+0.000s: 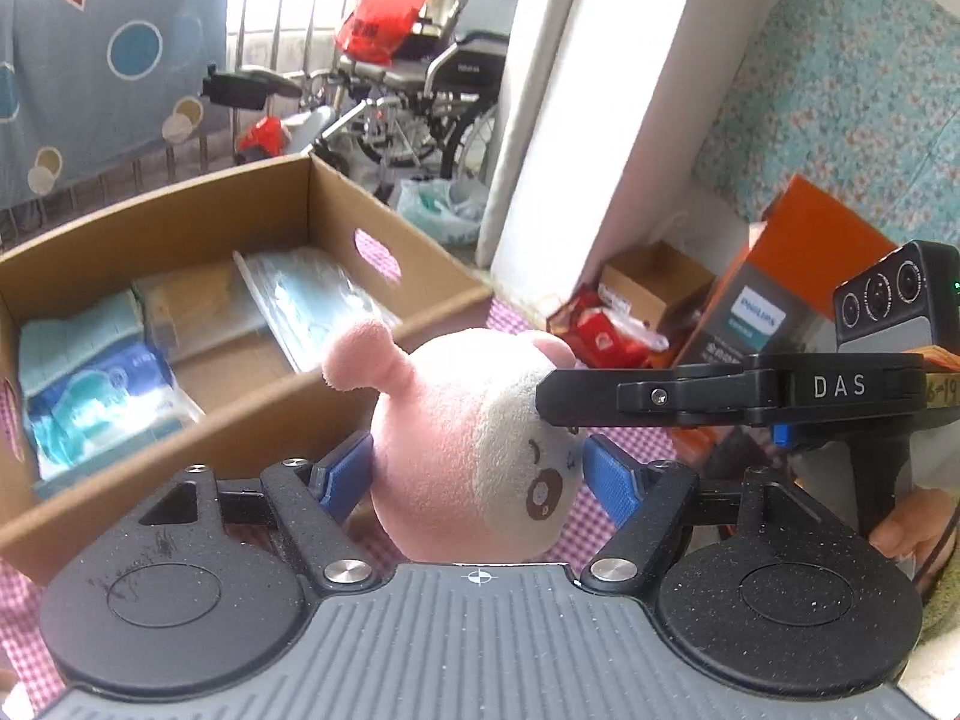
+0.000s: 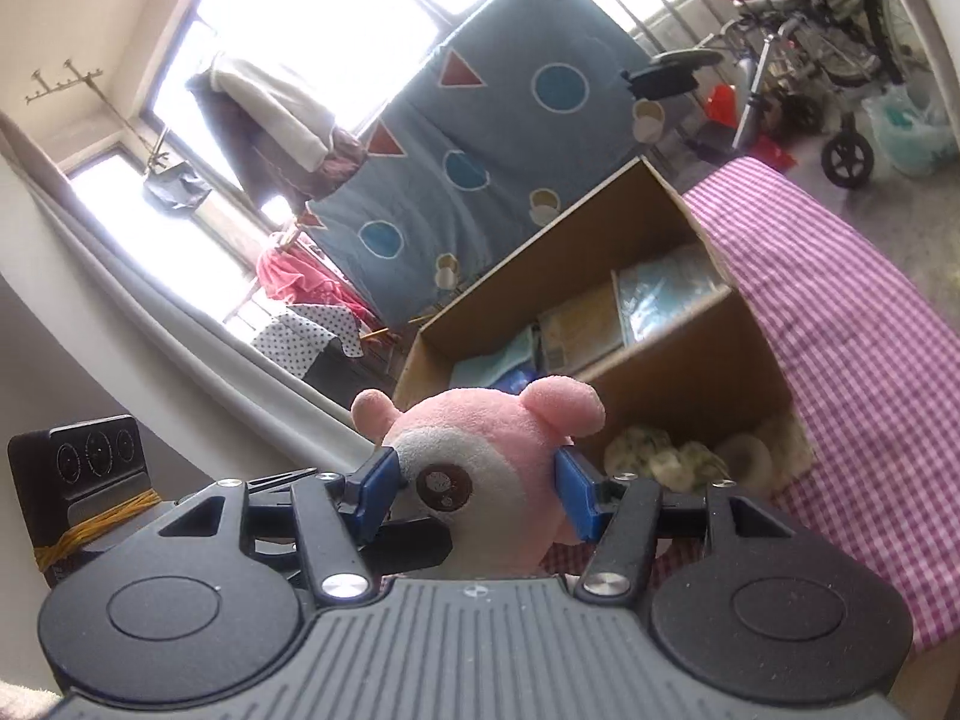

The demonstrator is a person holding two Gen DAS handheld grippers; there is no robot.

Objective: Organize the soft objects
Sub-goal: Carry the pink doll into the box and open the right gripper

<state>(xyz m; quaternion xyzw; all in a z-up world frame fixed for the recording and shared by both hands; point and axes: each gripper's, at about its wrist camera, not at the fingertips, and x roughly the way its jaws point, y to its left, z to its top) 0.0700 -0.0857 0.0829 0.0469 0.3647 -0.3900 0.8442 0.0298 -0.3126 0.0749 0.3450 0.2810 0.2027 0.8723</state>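
Both grippers pinch the pink plush toy [image 1: 474, 450] between their blue pads, the left gripper [image 1: 477, 477] and the right gripper [image 2: 477, 495] gripping it from different sides, in the air just before the open cardboard box [image 1: 198, 222]. Because the plush squashes, uneven pulling could let it slip free and drop onto the checked cloth [image 2: 852, 324] short of the box.

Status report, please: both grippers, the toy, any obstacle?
Left gripper and right gripper both clamped on pink plush toy. Toy off the table, near open cardboard box. Nothing between toy and box.

1 plush toy [image 1: 474, 450], 1 cardboard box [image 1: 384, 222], 2 grippers
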